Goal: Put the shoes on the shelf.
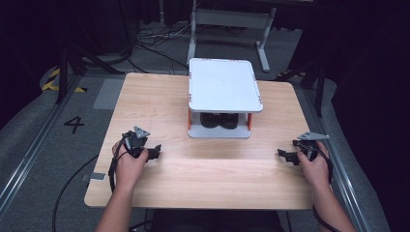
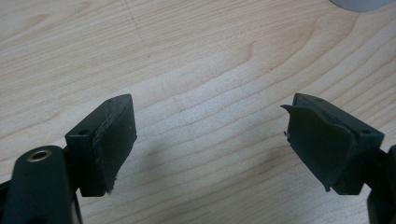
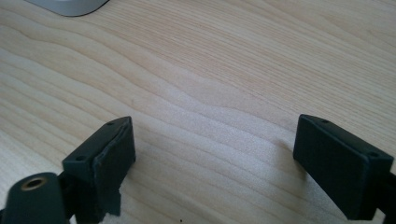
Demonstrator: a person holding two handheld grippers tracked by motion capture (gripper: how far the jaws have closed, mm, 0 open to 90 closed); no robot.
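Resting low over the desk (image 1: 203, 169), the left hand-held gripper (image 1: 153, 152) and right hand-held gripper (image 1: 286, 155) both gaped wide, holding nothing. Between them, farther back, stood a white two-tier rack (image 1: 224, 84); dark objects (image 1: 218, 120) under its top shelf were too shadowed to identify.

Between your left gripper (image 1: 155, 152) and right gripper (image 1: 285, 154) the wooden table (image 1: 212, 179) lies bare, so you can pass freely there. Ahead, the white two-tier rack (image 1: 225, 92) blocks the middle; dark objects (image 1: 219, 120) fill its lower shelf.
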